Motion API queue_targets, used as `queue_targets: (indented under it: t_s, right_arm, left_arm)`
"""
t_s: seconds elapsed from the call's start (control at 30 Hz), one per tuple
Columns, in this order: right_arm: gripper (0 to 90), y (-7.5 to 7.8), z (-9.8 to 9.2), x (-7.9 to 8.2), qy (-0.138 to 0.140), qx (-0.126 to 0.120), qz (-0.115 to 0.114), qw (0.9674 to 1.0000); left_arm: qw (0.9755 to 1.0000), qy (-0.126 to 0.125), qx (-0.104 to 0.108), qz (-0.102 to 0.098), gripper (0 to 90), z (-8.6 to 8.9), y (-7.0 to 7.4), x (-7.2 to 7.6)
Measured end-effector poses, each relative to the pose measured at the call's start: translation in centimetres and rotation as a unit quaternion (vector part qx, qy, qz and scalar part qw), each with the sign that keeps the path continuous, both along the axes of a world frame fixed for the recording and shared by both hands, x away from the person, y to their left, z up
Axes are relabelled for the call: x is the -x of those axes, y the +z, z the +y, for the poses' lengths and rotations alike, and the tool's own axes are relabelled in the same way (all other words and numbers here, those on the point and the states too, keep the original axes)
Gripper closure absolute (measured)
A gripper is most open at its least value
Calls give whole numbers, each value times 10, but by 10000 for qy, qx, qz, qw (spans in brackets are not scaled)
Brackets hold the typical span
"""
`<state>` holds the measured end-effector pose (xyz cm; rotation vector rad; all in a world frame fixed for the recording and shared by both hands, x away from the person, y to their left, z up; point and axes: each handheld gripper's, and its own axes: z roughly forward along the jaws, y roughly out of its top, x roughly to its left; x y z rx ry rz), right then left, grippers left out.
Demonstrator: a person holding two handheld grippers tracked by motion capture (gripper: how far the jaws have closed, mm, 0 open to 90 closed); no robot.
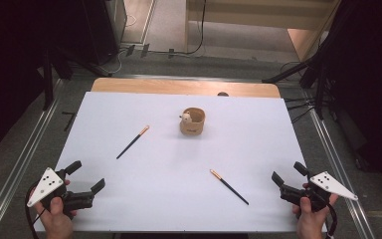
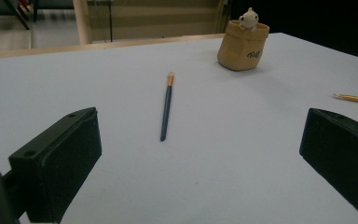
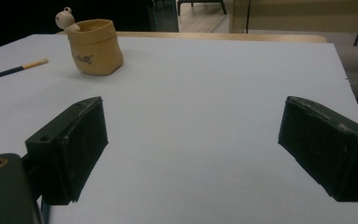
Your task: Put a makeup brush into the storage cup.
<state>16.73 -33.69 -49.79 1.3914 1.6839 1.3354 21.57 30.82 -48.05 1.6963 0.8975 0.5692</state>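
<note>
Nothing is picked up yet. I have two claws, and both are wide open with nothing in them. My left claw (image 1: 85, 175) sits at the near left corner of the white worktop (image 1: 179, 199). My right claw (image 1: 288, 174) sits at the near right corner. My hands hold them low, close to the worktop, and they point in toward the middle.

There are two chopsticks lying flat, well apart from each other. The left chopstick (image 1: 133, 142) lies on the left half, up ahead of my left claw, with its light tip pointing toward the little pot. The right chopstick (image 1: 229, 186) lies nearer to me, a bit left of my right claw.

The tan pot (image 1: 193, 122) stands upright past the middle of the worktop. A tiny white bear (image 1: 185, 117) peeks over its rim.

I think the sticks should go in the pot. So all the work is left: grab each stick and drop it in.
</note>
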Motion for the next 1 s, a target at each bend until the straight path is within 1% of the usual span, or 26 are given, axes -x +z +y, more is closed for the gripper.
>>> queue_targets:
  t_s: [0.13, 0.33, 0.43, 0.5, 0.57, 0.67, 0.8, 0.9, 1.0]
  right_arm:
    - [87, 2, 4, 3, -16, 164, -85, 9998]
    - [89, 5, 9, 6, 45, 369, -55, 9993]
    - [98, 6, 12, 8, 58, 349, -44, 9994]
    - [138, 7, 14, 8, 83, 379, 6, 9992]
    - [136, 8, 16, 9, 113, 451, -9, 9989]
    - [136, 10, 17, 9, 154, 466, -20, 9988]
    - [137, 11, 20, 5, 237, 507, 8, 9984]
    - [138, 11, 24, 3, 286, 589, 56, 9978]
    - [138, 13, 27, 2, 313, 574, 112, 9978]
  left_arm:
    - [10000, 31, 6, -18, 0, -1, 1, 0]
    - [9999, 38, -107, -55, 0, -7, 3, 0]
    - [9999, 27, -75, -99, 0, -9, 5, -1]
    - [9999, 14, -111, -95, 0, -11, 5, -1]
    - [9999, -3, -147, -92, 0, -13, 4, 0]
    - [9999, -18, -130, -96, 0, -14, 4, 1]
    - [9997, -37, -203, -110, 0, -13, 4, 2]
    - [9998, -57, -171, -127, 0, -11, 4, 2]
    - [9998, -82, -142, -105, 0, -11, 4, 2]
